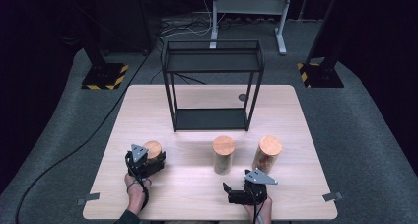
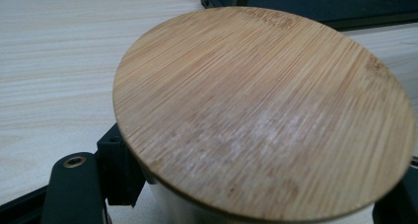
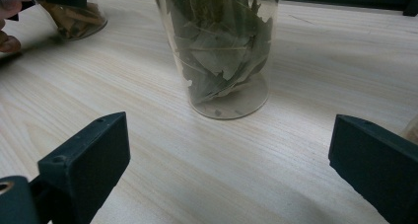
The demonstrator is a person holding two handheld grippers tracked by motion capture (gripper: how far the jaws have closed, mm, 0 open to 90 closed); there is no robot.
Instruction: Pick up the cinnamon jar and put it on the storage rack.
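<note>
Bamboo lids capped three glass jars on the pale wooden table (image 1: 207,194), and the left jar (image 1: 153,149) was the one being worked on. The left gripper (image 1: 148,161) had clamped onto it just under the lid (image 2: 261,110), jaws pressed to the glass on both sides, yet the jar sat on the tabletop near the left edge. The right gripper (image 3: 222,165) lay low near the front edge with its jaws spread wide and nothing between them, facing the middle jar (image 3: 222,51) of dried leaves. The right jar (image 1: 267,154) stood untouched beside it. Behind them the black metal shelf (image 1: 212,86) held nothing on either level. By my reckoning the work had barely begun: one jar grasped, none lifted or shelved.
</note>
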